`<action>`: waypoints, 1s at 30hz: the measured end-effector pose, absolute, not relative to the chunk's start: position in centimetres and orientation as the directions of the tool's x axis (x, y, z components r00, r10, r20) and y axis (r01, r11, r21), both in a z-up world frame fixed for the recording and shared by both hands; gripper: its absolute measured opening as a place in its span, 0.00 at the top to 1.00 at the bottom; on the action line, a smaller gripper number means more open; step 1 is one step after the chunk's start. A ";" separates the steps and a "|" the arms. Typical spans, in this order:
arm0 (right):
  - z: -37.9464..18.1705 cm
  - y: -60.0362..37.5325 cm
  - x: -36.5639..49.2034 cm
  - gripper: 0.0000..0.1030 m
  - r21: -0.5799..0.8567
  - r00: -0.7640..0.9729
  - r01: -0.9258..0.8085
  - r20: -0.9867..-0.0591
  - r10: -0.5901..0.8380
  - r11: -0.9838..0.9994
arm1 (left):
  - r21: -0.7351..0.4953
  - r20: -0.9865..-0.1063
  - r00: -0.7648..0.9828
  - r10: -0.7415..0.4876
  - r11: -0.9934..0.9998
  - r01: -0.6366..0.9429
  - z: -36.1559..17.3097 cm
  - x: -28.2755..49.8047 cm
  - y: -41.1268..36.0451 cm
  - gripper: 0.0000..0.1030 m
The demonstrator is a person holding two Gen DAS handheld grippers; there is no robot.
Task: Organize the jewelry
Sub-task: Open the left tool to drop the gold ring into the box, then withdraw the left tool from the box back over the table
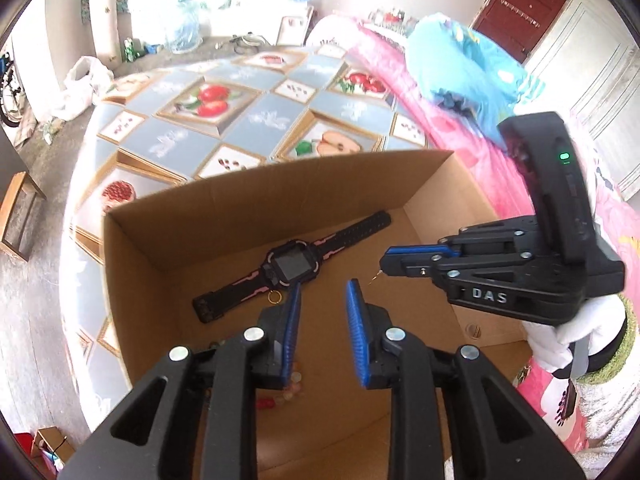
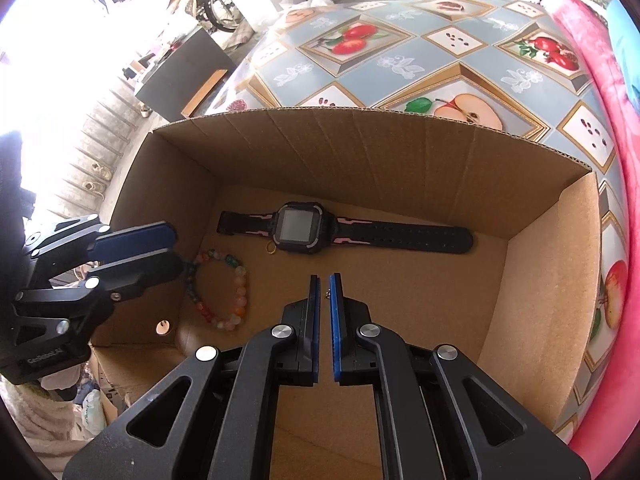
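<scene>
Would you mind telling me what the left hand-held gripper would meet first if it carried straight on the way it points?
Probably the bare cardboard floor of the box, just right of the small gold ring and the watch. The left hand-held gripper has nothing between its fingers; depth is hard to judge.

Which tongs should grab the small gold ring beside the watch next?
Probably left. The left tongs are open and empty, close to the gold ring; the right tongs pinch a tiny gold piece.

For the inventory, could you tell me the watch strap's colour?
Black with pink markings, clearest in the right wrist view.
</scene>
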State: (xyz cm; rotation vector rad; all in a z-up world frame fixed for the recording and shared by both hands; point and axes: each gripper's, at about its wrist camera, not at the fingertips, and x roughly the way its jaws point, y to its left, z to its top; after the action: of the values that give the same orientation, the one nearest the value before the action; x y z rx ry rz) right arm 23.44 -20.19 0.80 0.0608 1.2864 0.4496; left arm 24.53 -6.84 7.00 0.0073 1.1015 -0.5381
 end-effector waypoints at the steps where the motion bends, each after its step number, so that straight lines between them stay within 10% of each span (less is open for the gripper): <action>1: 0.8 -20.2 23.4 0.95 0.294 0.205 -0.291 -0.910 0.359 0.911 | -0.255 -0.840 0.353 -0.413 0.873 0.416 7.4 24.2 -6.6 0.77; 16: 5.5 -21.7 19.8 0.91 0.316 0.358 -0.320 -0.832 0.423 0.893 | -0.195 -0.635 0.638 -0.435 0.890 0.412 12.4 15.6 -2.2 0.72; 30: 6.8 -25.4 3.1 0.76 0.362 0.617 -0.328 -0.618 0.488 0.873 | -0.295 -0.551 0.562 -0.617 0.774 0.560 8.5 5.3 -2.3 0.57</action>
State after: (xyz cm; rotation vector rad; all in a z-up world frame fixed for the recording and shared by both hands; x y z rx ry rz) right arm 3.11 -25.42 6.78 0.2227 0.7748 0.4739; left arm 5.30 -2.26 8.50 -0.0898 0.6831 -0.6941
